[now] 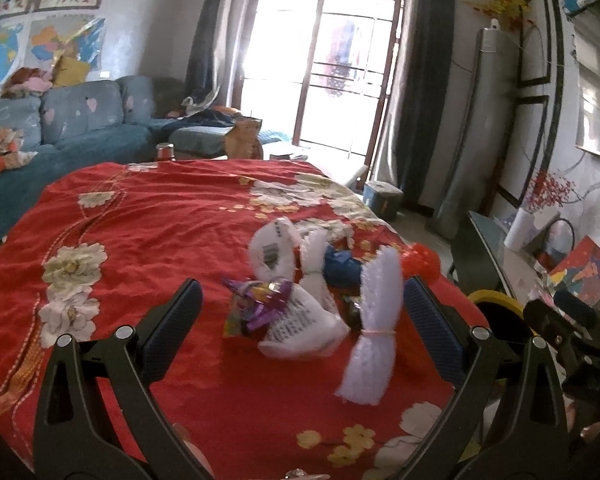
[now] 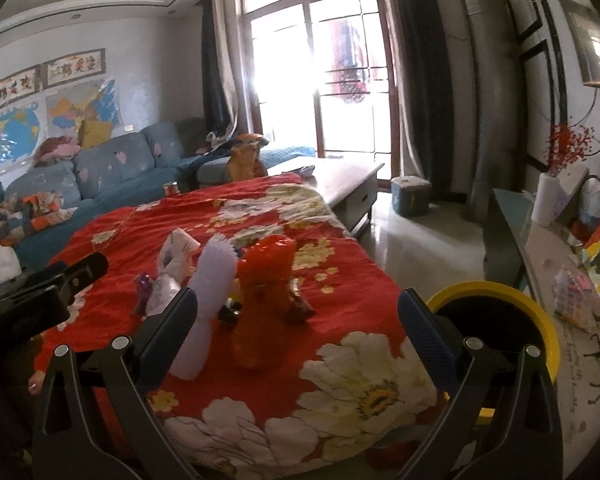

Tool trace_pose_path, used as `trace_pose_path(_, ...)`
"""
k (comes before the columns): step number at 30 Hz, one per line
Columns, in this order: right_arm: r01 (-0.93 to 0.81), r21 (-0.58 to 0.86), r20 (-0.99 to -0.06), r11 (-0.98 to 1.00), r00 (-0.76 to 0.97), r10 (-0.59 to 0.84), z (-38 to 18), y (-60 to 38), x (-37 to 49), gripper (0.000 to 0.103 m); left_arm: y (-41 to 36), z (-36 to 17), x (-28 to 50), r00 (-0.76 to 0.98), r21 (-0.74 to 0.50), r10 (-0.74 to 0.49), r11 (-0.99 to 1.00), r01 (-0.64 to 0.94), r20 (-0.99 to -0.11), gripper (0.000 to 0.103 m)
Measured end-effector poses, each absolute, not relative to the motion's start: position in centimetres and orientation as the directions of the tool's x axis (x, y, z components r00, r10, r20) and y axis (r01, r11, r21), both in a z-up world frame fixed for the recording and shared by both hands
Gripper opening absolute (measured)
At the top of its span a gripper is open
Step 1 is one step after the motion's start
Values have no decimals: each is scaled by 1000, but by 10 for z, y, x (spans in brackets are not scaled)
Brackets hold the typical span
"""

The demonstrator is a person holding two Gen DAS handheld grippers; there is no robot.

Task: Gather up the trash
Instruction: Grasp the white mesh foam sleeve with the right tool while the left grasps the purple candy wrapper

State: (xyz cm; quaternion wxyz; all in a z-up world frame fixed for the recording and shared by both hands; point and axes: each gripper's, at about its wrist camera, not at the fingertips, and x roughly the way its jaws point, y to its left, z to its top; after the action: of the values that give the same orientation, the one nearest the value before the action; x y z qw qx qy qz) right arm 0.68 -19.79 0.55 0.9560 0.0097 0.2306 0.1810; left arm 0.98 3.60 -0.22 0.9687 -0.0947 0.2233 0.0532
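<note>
Daylight floods through the balcony window (image 1: 324,64) at upper centre, blown out to white glare in both views; the walls beside it stay dim, fisheye bending curves the edges, and near objects look soft

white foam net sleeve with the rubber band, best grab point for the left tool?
Grip the white foam net sleeve at its pinched waist, where the rubber band cinches it; both ends flare wider. It lies lengthwise ahead of the open left tool, near its right finger, so probably shift right, come from above, and close across the waist.
</note>
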Motion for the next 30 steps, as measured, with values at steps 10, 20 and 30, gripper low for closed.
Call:
trace_pose_path(10,-438,109,-483,893,762,432,9,-154,22,97,73,0,17,879,-181,133,954,-239,-459,92)
trace_pose_path(20,-531,87,-528,843,693,490,6,-111,34,97,108,-5,24,842,-205,181,924,-322,-508,92)
trace_pose_path(30,-491,126,-618,862,641,456,-20,-101,76,89,114,-29,60,801,-287,36,923,-255,-597,92)
